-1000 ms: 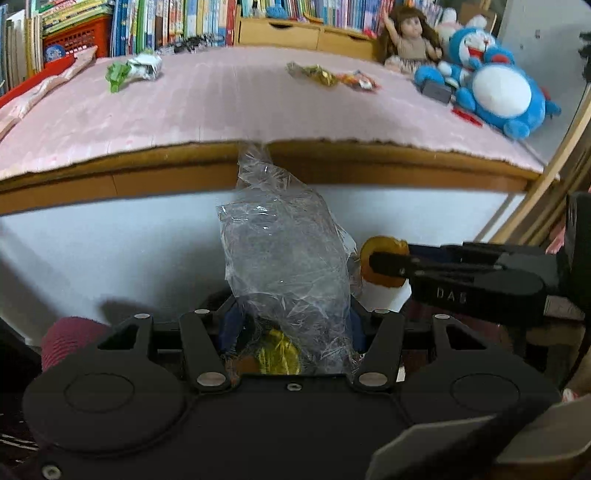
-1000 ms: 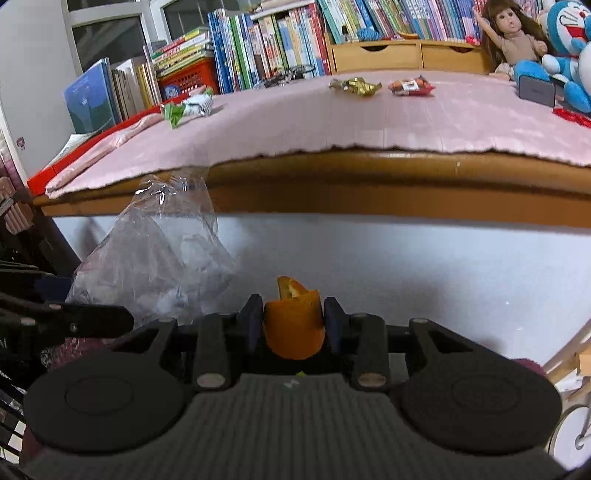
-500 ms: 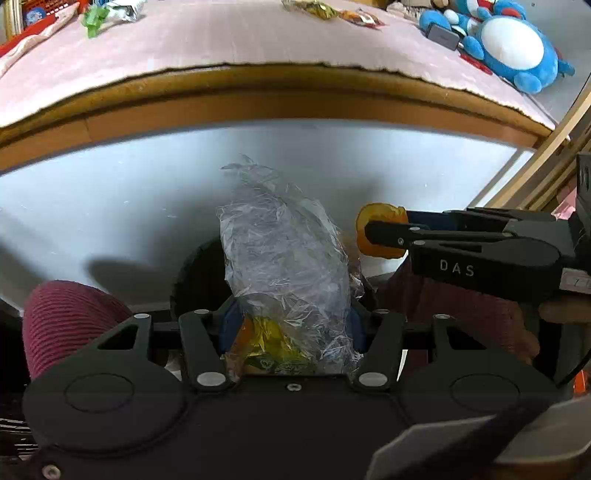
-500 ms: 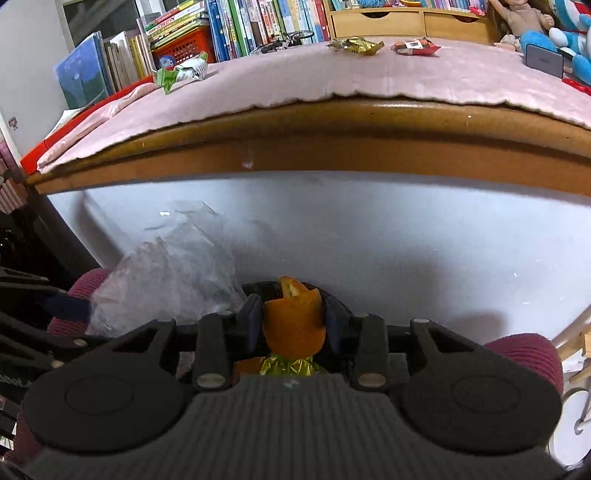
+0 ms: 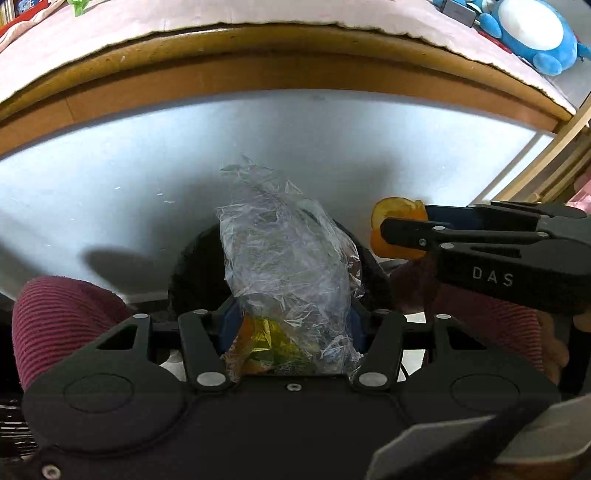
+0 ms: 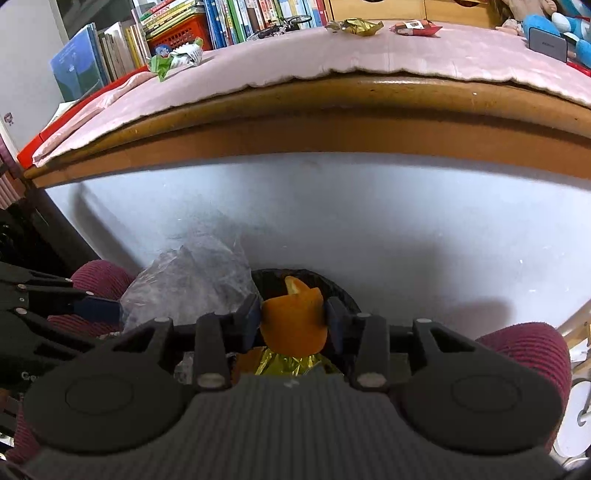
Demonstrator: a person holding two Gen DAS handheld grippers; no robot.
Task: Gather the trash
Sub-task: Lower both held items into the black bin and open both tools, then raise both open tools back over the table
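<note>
My left gripper [image 5: 291, 317] is shut on a crumpled clear plastic bag [image 5: 284, 258], which sticks up between its fingers over a black bin [image 5: 192, 266]. The right gripper [image 6: 293, 312] holds a piece of orange peel [image 6: 291, 328] above the same bin [image 6: 341, 293]; its jaws are opening a little, and the peel is still caught between the pads. Gold foil and orange scraps [image 6: 291, 363] lie inside the bin. In the left wrist view the right gripper [image 5: 397, 229] comes in from the right with the peel [image 5: 391, 210]. In the right wrist view the bag [image 6: 192, 273] is at the left.
Above the bin is a wooden table with a pink cloth [image 6: 369, 62], carrying a green wrapper [image 6: 177, 59], a gold wrapper [image 6: 354, 26] and a red wrapper [image 6: 415, 27]. Books line the back. A blue plush toy [image 5: 535, 33] sits at the right. A person's maroon-clad knees [image 5: 62, 321] flank the bin.
Both views have tipped downward, so the bin has come into sight. The left gripper has sunk toward the bin with the bag. The peel stays between the right gripper's pads.
</note>
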